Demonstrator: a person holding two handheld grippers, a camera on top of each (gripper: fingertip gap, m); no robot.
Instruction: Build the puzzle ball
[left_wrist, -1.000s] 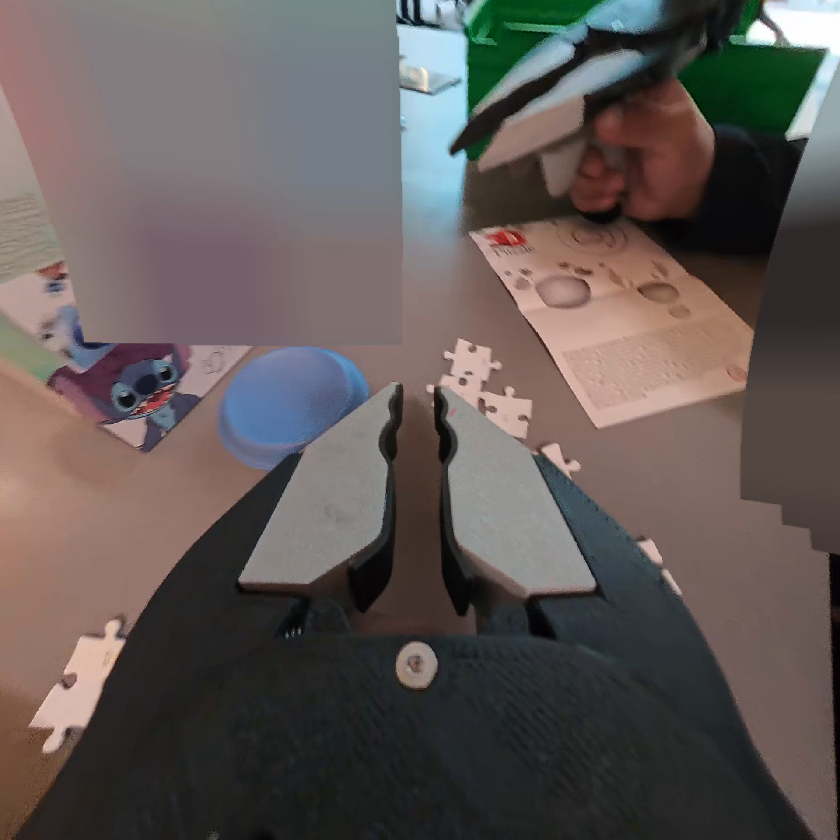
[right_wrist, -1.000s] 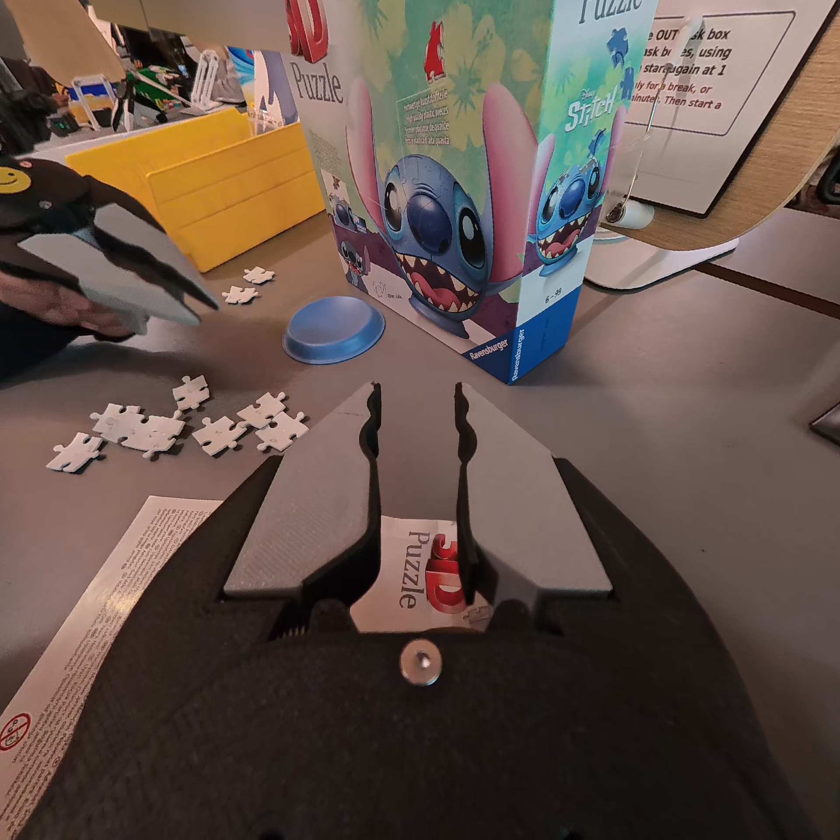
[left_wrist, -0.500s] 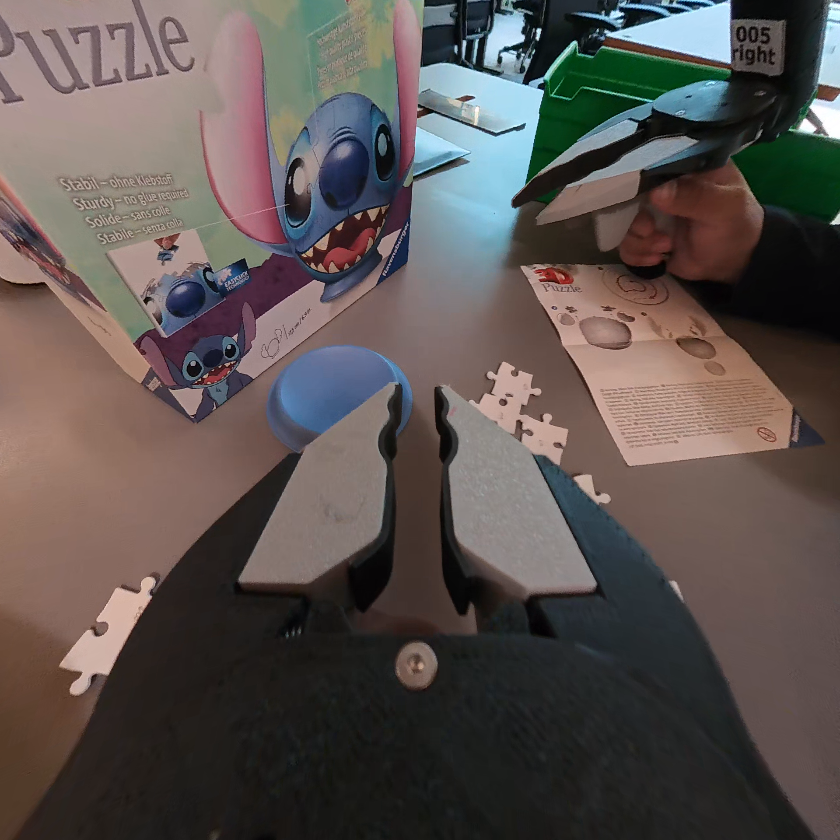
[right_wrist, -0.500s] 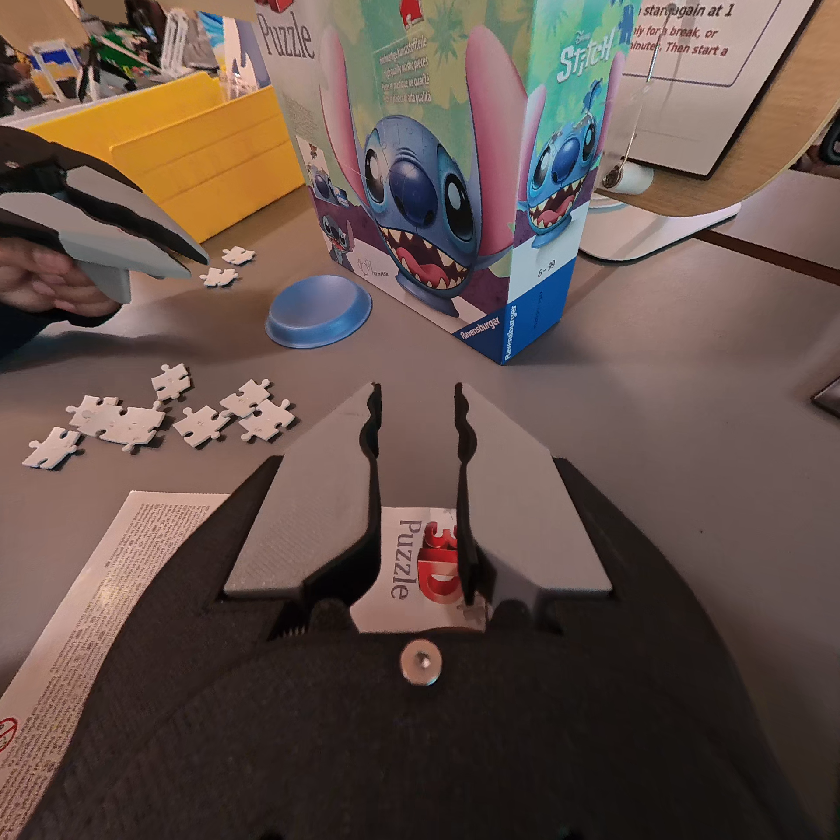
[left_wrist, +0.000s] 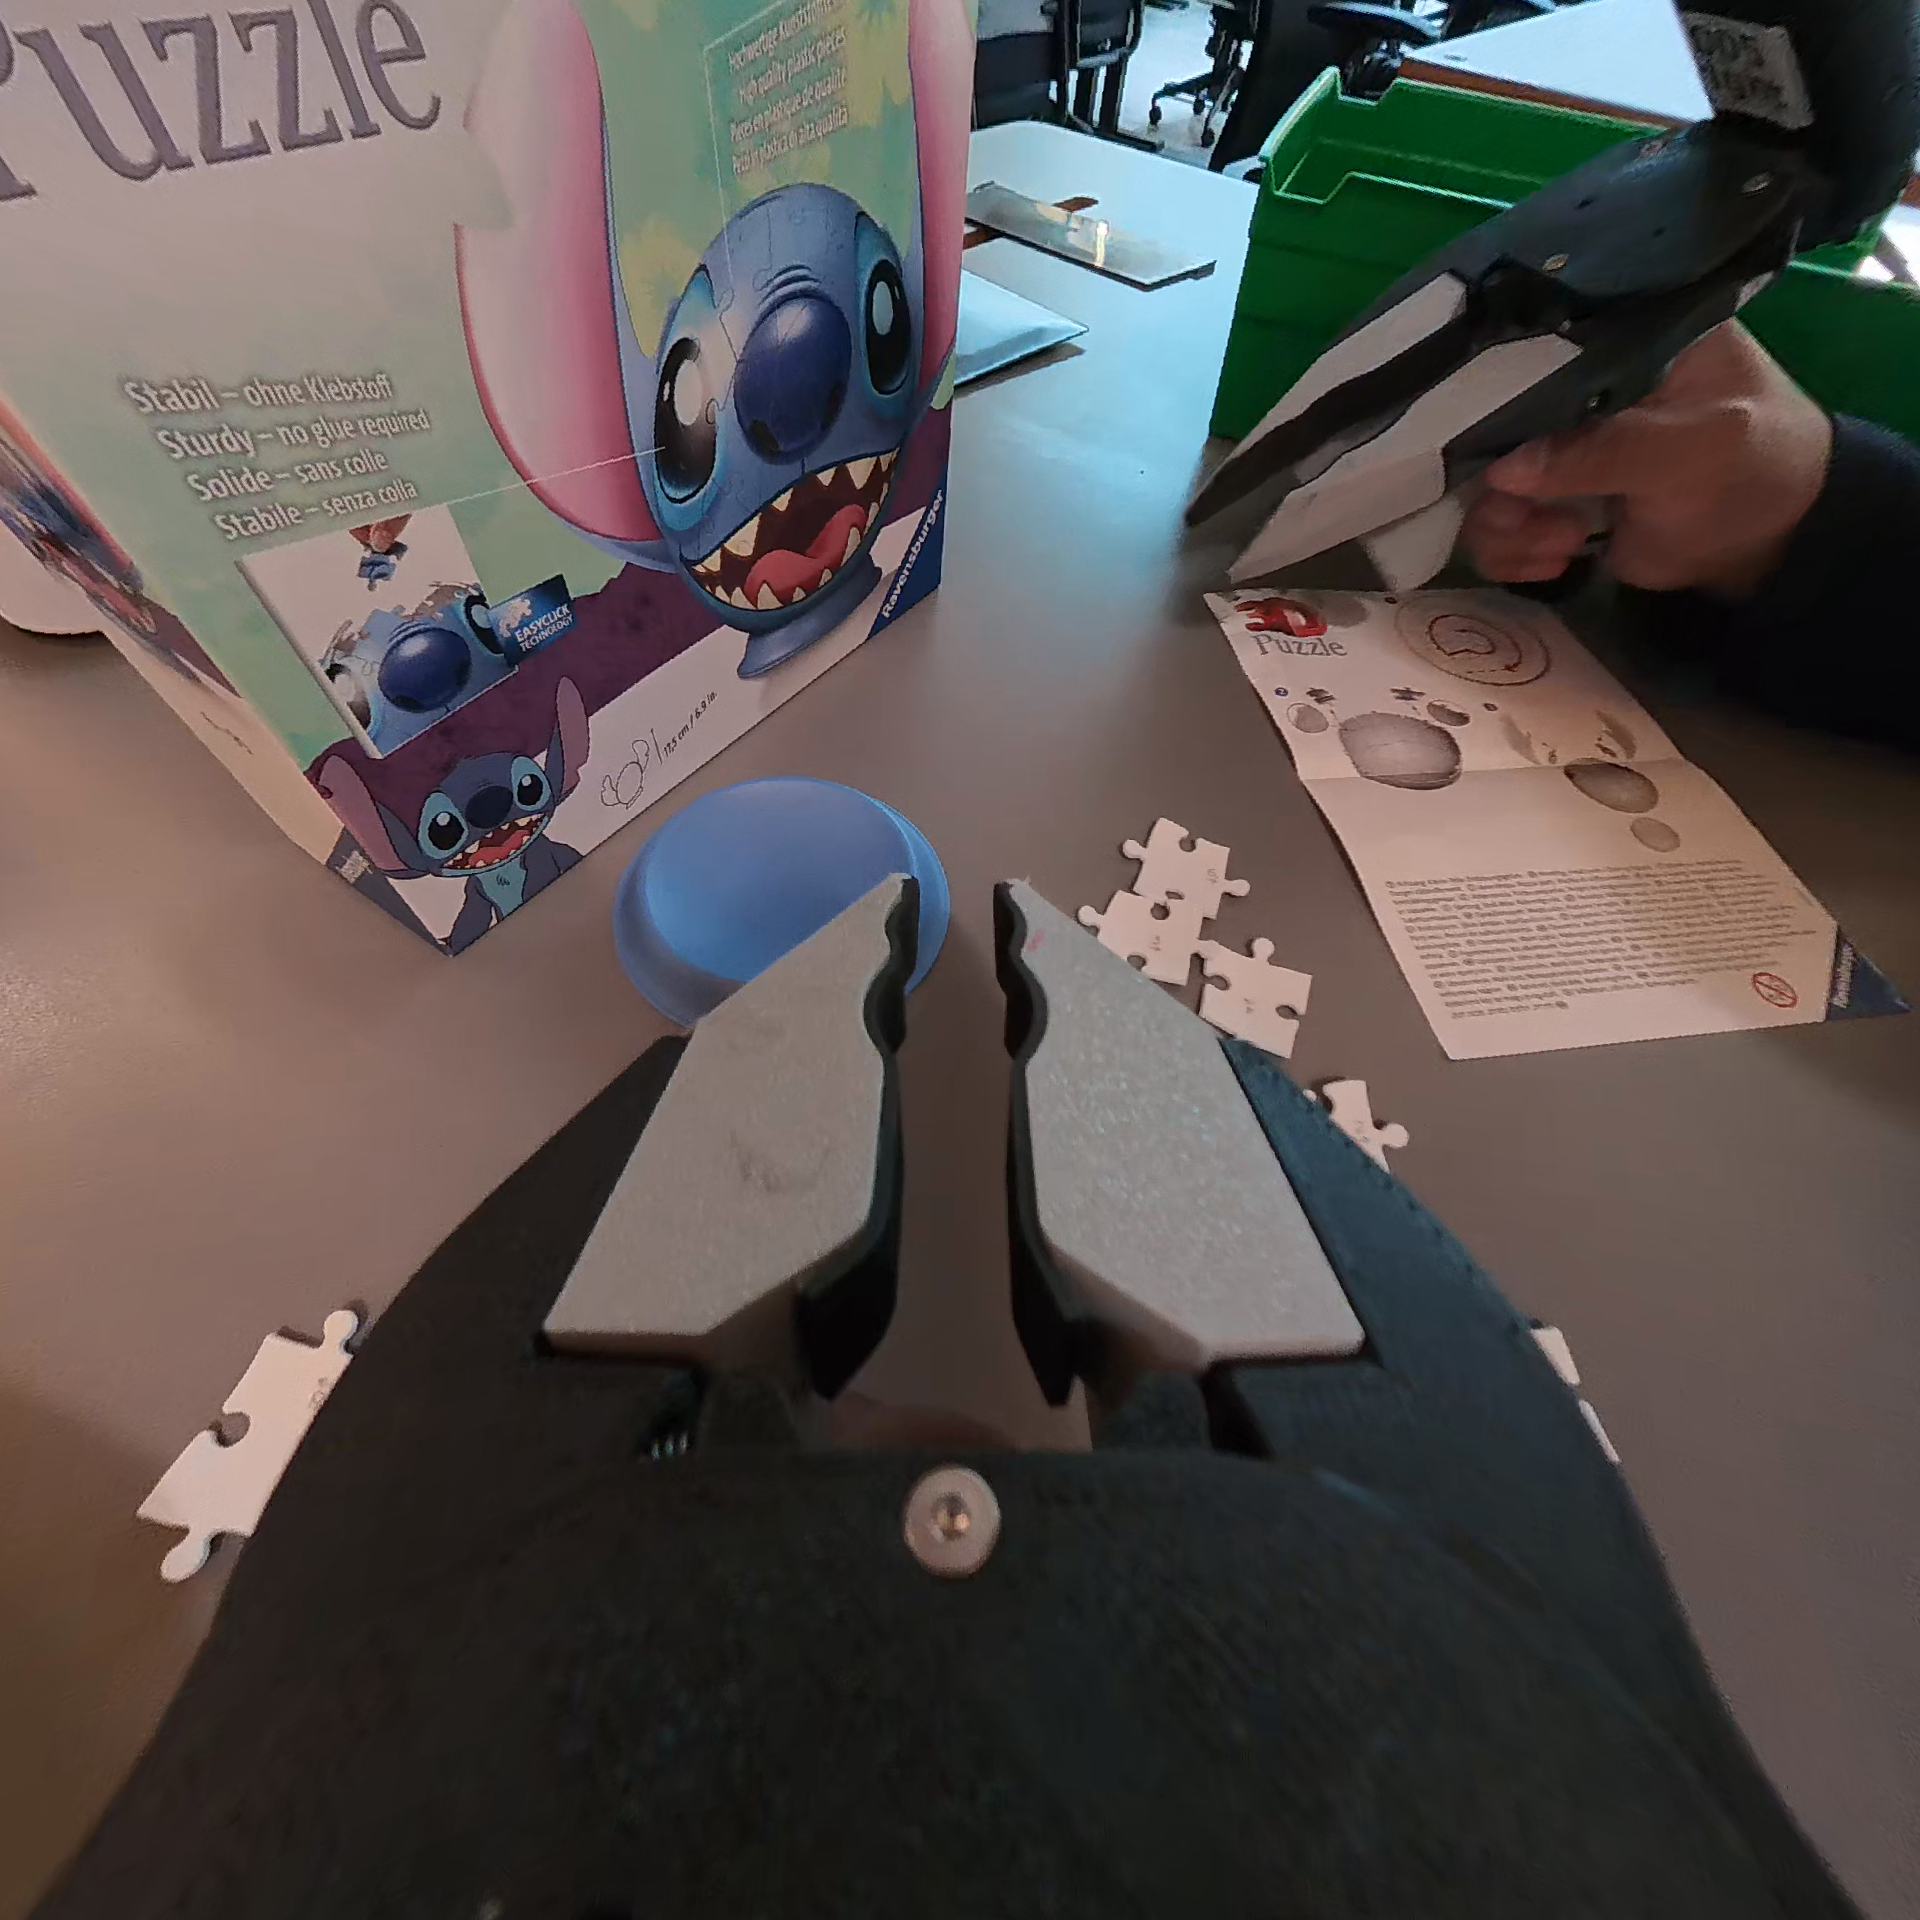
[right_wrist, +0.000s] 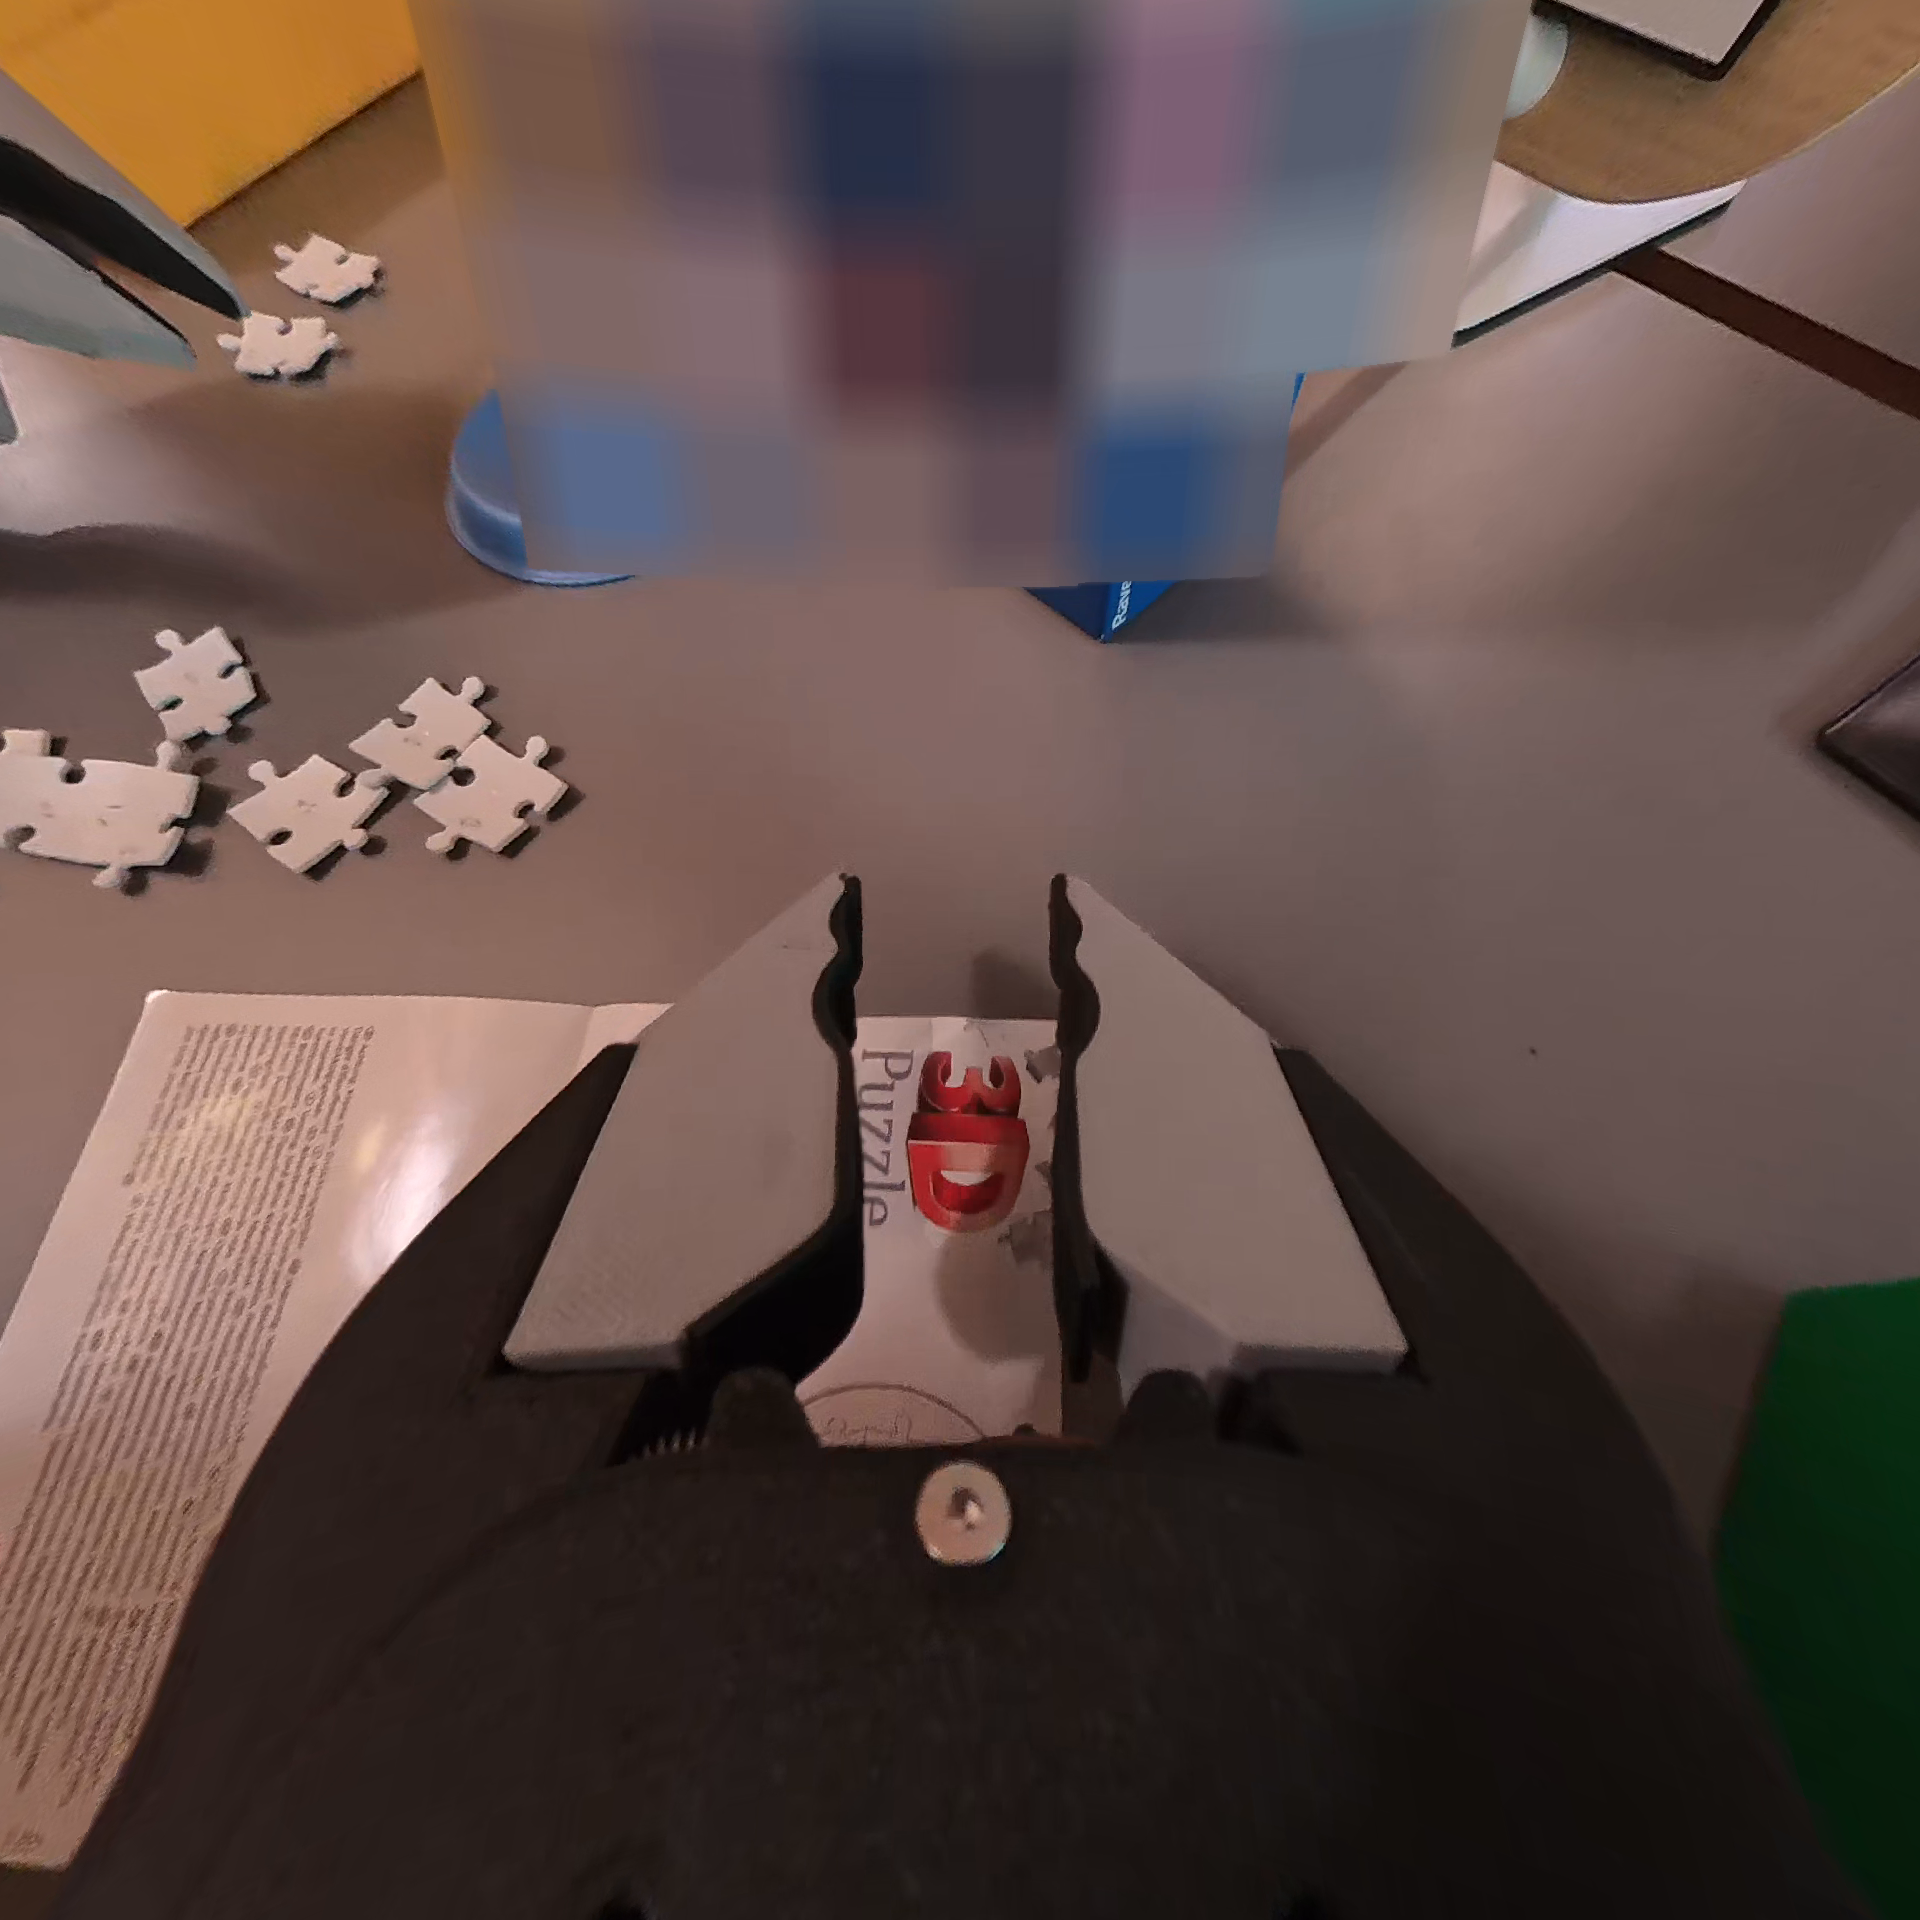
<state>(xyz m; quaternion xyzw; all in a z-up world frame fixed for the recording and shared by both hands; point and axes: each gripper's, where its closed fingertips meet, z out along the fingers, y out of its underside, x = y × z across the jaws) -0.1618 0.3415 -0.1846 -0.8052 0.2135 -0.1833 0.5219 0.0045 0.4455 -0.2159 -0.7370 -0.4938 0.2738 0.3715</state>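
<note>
Several white puzzle pieces (left_wrist: 1195, 914) lie blank side up on the grey table, right of a blue round stand (left_wrist: 769, 883). They also show in the right wrist view (right_wrist: 416, 769), with two more pieces (right_wrist: 301, 301) farther back. My left gripper (left_wrist: 954, 904) hovers above the table, its jaws a narrow gap apart and empty. Its fingertips (left_wrist: 883, 935) overlap the stand's near edge. My right gripper (right_wrist: 954, 894) is open and empty, pointing down over the instruction sheet (right_wrist: 260, 1195). It shows in the left wrist view (left_wrist: 1455, 343), held by a hand (left_wrist: 1662, 488).
The puzzle box (left_wrist: 468, 416) stands behind the stand. A lone piece (left_wrist: 249, 1444) lies at the near left. The instruction sheet (left_wrist: 1538, 831) lies right of the pieces. A green bin (left_wrist: 1455, 208) is at the back right, a yellow bin (right_wrist: 208, 83) at the far side. Spacing between my two grippers at the tips: around 20 centimetres. The lone piece (left_wrist: 249, 1444) lies some 15 centimetres from my left tips, 35 centimetres from my right tips. It turns up in the right wrist view (right_wrist: 329, 266) as well.
My right gripper has tipped downward and lowered toward the instruction sheet. My left gripper has swung so the puzzle box fills its upper left view. Neither gripper's jaw gap has changed.
</note>
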